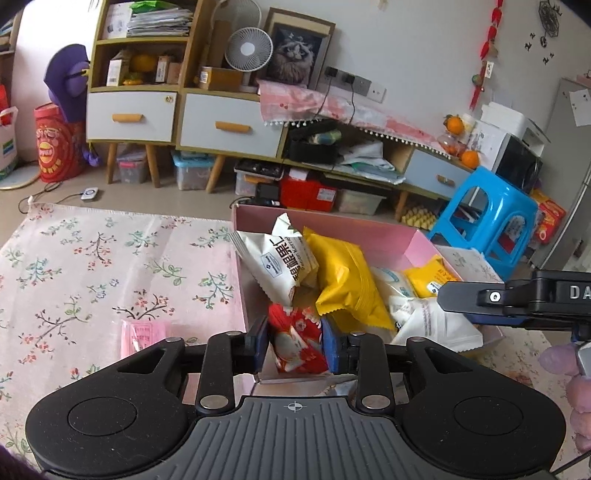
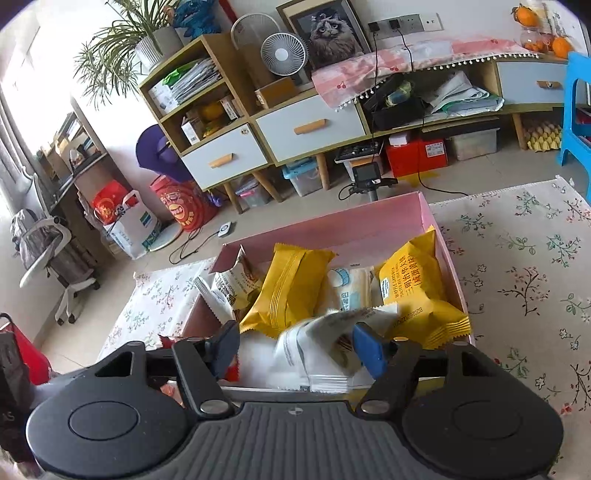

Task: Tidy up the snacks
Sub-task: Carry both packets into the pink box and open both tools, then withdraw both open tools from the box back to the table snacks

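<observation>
Left wrist: left tool [image 1: 294, 347] clamps red packet [image 1: 299, 341]; right tool [image 2: 295, 349] apart

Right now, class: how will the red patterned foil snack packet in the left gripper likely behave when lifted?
The red patterned foil snack packet looks crumpled between the left gripper, so probably floppy. It seems small and thin, likely light. Glossy film may slip.

We are in a home living room: we see a wooden cabinet with drawers [image 1: 229, 127], a small fan [image 1: 248, 48], a framed cat picture [image 2: 332, 33], a potted plant [image 2: 147, 40] and a floral tablecloth [image 1: 92, 266].
</observation>
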The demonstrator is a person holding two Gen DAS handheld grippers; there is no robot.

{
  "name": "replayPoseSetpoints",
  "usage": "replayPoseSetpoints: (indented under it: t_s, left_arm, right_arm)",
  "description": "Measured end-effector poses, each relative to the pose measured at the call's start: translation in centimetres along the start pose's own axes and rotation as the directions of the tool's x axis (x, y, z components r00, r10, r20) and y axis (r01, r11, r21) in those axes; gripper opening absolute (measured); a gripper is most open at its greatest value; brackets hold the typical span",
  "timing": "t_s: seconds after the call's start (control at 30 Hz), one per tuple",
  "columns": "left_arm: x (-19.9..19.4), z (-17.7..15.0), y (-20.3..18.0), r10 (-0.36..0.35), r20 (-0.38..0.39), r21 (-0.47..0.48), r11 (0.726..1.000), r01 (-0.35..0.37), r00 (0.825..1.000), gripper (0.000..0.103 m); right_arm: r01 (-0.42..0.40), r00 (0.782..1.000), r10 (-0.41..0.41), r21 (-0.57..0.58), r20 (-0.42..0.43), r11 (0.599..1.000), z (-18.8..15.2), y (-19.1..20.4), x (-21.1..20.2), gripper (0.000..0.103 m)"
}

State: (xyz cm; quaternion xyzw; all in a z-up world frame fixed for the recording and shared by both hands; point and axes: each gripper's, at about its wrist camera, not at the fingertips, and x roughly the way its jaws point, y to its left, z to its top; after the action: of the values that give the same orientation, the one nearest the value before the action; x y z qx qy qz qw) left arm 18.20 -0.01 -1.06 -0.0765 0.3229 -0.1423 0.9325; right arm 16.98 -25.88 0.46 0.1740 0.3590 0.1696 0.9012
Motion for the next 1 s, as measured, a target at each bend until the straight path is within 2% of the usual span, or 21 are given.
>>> replayPoseSetpoints:
  t_s: [0.03, 0.2, 0.3, 0.57, 0.7, 0.83, 1.0]
  left_arm:
    - [-0.1, 0.0, -0.1, 0.001, 0.000, 0.005, 1.000, -0.001, 1.000, 0.035]
    - [-0.6, 0.1, -0.7, -0.016, 0.014, 0.027, 1.000, 0.015, 1.000, 0.056]
    - [-0.8, 0.0, -1.2, -0.019, 0.007, 0.044, 0.999, 0.019, 1.000, 0.063]
    - [-2.0, -0.4, -1.4, -0.023, -0.036, 0.030, 0.999, 0.024, 0.999, 0.076]
    - [-2.7, -1.3, -1.4, 0.007, -0.054, 0.029, 1.000, -0.006, 0.999, 0.083]
    - [-3.4, -2.2, -1.1, 0.018, -0.093, 0.029, 0.999, -0.016, 0.996, 0.084]
    - [-4.5, -3.1, -0.4, 0.029, -0.104, 0.029, 0.999, -0.026, 0.994, 0.091]
  right_arm:
    - [0.000, 1.000, 0.000, -0.001, 0.000, 1.000, 0.0, 0.0, -0.1, 0.065]
    - [0.012, 1.000, -0.013, -0.013, -0.010, 1.000, 0.0, 0.4, -0.2, 0.071]
    - [0.023, 1.000, -0.023, -0.028, -0.014, 0.999, -0.1, 0.6, -0.5, 0.075]
    - [0.057, 0.998, -0.057, -0.062, -0.006, 0.996, -0.3, 0.8, -1.9, 0.083]
    - [0.084, 0.996, -0.084, -0.092, 0.010, 0.992, -1.2, 0.5, -2.9, 0.088]
    - [0.134, 0.991, -0.136, -0.131, -0.008, 0.982, -2.4, -0.1, -3.3, 0.088]
    - [0.163, 0.986, -0.166, -0.175, 0.000, 0.971, -3.4, -0.5, -4.6, 0.089]
